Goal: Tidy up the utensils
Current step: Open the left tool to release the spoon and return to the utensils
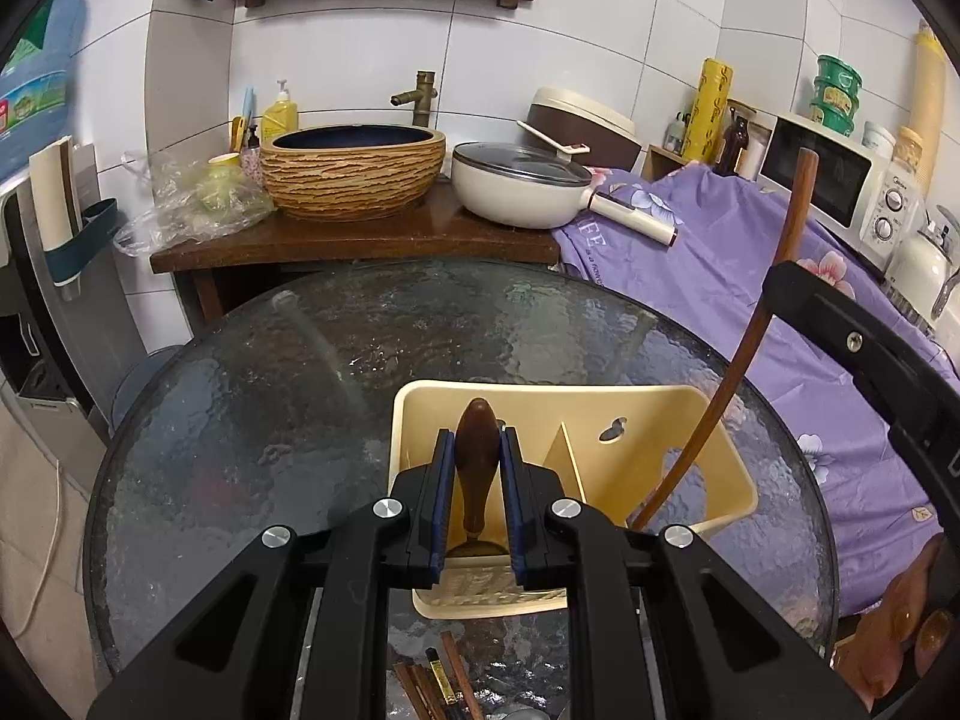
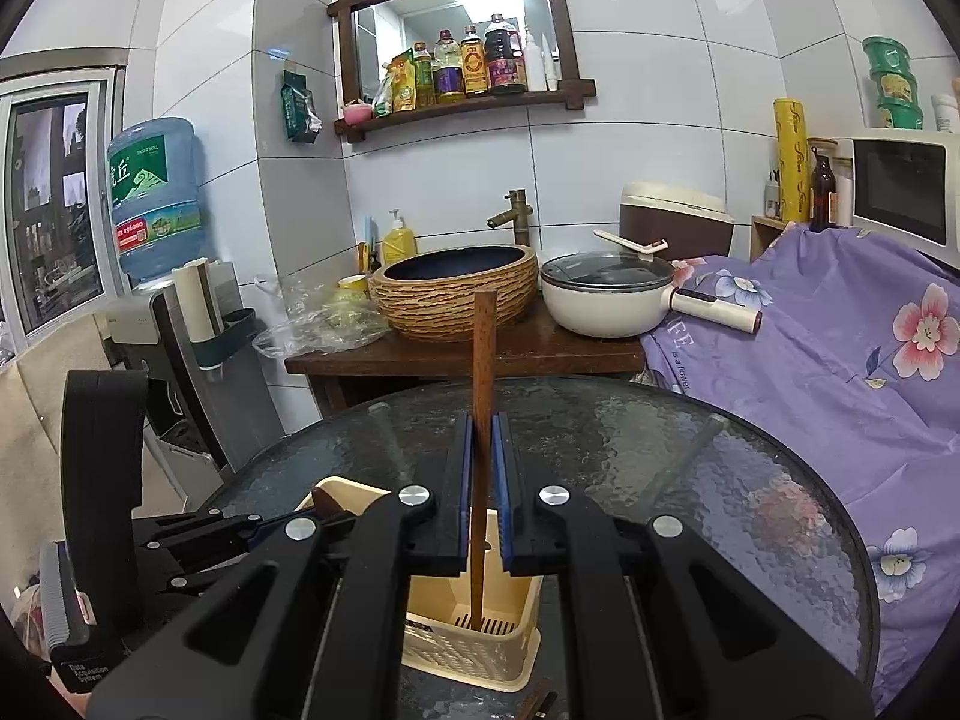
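I have both tools over the cream utensil caddy [image 1: 726, 480], low centre of each frame on the glass table [image 1: 240, 390]. My left gripper [image 1: 474, 480] is clamped on a dark wooden handle [image 1: 477, 456], upright, tip down in the left compartment. My right gripper [image 2: 480, 492] is clamped on a long wooden utensil [image 2: 483, 372], near vertical, its end on the slotted floor. Divider and walls sit close; only straight up is free.

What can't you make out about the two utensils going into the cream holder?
- Wooden-handled utensil, left wrist view: its working end is hidden by the left gripper and the holder wall.
- Long wooden stick, right wrist view: whether its tip rests on the slotted bottom is unclear.
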A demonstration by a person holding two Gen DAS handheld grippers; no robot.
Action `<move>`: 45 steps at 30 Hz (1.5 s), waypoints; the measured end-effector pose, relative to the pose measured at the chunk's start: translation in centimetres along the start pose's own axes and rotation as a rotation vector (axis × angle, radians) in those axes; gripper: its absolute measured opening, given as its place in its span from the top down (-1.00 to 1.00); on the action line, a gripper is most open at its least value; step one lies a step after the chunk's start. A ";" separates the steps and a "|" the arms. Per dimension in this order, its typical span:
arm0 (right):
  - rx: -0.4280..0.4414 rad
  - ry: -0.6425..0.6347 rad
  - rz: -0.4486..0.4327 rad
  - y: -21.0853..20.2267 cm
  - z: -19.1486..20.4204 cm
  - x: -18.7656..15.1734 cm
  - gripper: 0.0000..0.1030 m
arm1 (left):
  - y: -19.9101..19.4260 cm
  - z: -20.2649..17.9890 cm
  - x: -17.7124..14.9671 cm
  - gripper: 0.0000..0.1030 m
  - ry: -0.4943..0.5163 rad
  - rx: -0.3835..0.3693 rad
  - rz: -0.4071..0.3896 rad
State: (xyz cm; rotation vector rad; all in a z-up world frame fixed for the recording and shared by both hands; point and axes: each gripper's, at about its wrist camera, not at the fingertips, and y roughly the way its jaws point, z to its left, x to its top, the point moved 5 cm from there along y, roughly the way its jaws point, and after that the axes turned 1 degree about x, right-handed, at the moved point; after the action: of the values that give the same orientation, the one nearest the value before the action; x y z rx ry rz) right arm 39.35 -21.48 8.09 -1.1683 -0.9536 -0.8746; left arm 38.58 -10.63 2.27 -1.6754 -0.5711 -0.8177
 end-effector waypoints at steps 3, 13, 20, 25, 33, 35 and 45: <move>-0.001 0.005 0.000 0.0 0.0 0.0 0.85 | -0.3 0.0 0.1 0.71 0.004 0.006 -0.019; -0.021 0.025 -0.055 -1.7 -0.9 0.2 -0.03 | -4.2 0.7 0.6 -0.29 0.030 0.040 -0.118; -0.039 0.018 -0.052 -4.8 -1.8 -1.6 -0.13 | -7.8 4.3 -2.1 -0.79 -0.027 0.077 -0.183; -0.022 0.051 0.030 -6.1 -2.5 -5.0 -0.24 | -8.8 6.0 -5.2 -0.87 -0.033 0.108 -0.172; -0.024 0.057 0.258 -5.1 -3.0 -13.2 -0.35 | -7.6 7.1 -10.7 -0.87 -0.048 0.106 -0.053; -0.019 0.070 0.300 -4.7 -3.2 -14.7 -0.35 | -7.0 7.1 -11.8 -0.87 -0.049 0.099 -0.019; -0.020 0.042 0.453 -3.8 -1.9 -20.1 -0.10 | -5.3 6.4 -15.2 -0.67 -0.047 0.085 0.072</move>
State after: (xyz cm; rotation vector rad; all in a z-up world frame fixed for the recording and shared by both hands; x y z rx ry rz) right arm 28.96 -22.71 -9.60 -1.3106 -0.6095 -0.5412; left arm 26.35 -2.39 -6.86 -1.6312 -0.5665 -0.6945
